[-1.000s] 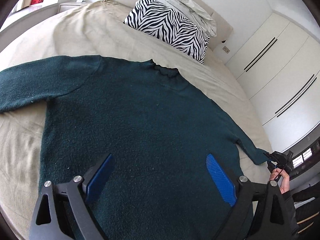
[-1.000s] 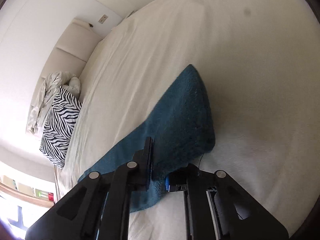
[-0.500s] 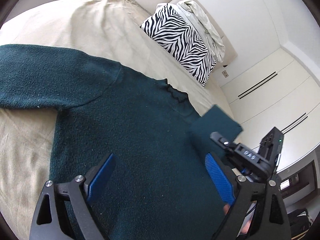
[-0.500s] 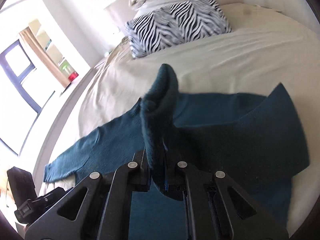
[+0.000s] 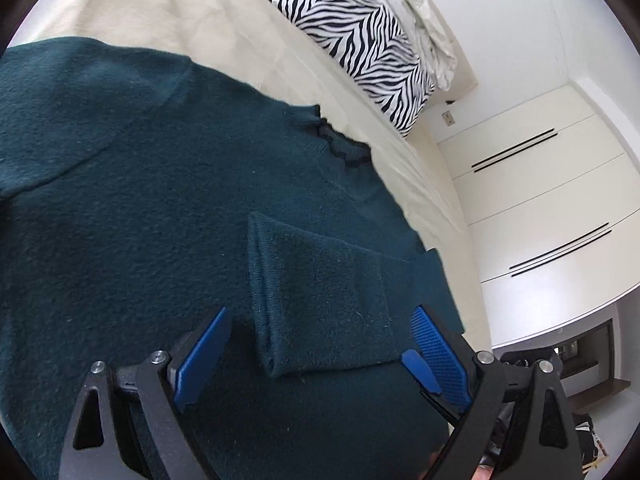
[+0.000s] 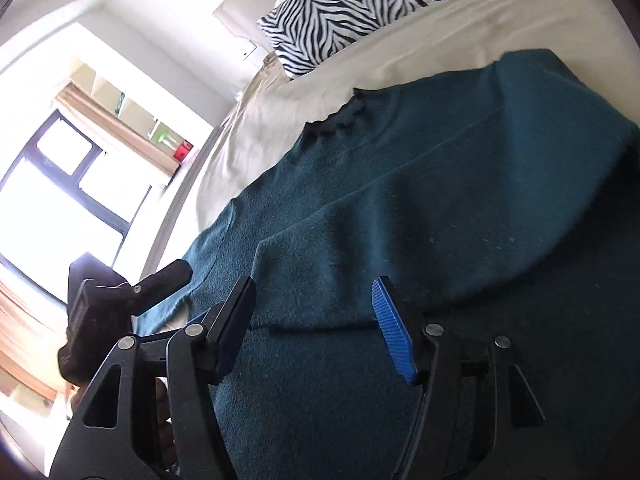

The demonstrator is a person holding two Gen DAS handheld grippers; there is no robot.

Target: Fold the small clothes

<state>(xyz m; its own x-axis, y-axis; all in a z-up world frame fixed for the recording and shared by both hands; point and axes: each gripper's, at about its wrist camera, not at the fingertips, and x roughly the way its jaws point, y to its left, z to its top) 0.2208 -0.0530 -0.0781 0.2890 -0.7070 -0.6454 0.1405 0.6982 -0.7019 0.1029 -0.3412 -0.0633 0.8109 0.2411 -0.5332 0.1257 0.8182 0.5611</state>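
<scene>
- The dark teal knitted sweater (image 5: 152, 208) lies flat on the cream-sheeted bed (image 5: 168, 8), its folded-over sleeve (image 5: 320, 300) ending between both sets of jaws.
- The right gripper (image 6: 316, 320) has just been opening; its jaws straddle the sleeve's cuff edge without pressing it.
- The left gripper (image 5: 320, 356) is spread wide, empty.
- Bare sheet lies beyond the collar, up to the zebra-striped pillow (image 5: 360, 40).

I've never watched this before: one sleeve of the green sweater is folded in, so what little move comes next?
Probably the left gripper, jaws open, reaches for the other sleeve, which lies spread out on the bed. The right gripper has just opened, leaving the folded sleeve flat.
</scene>
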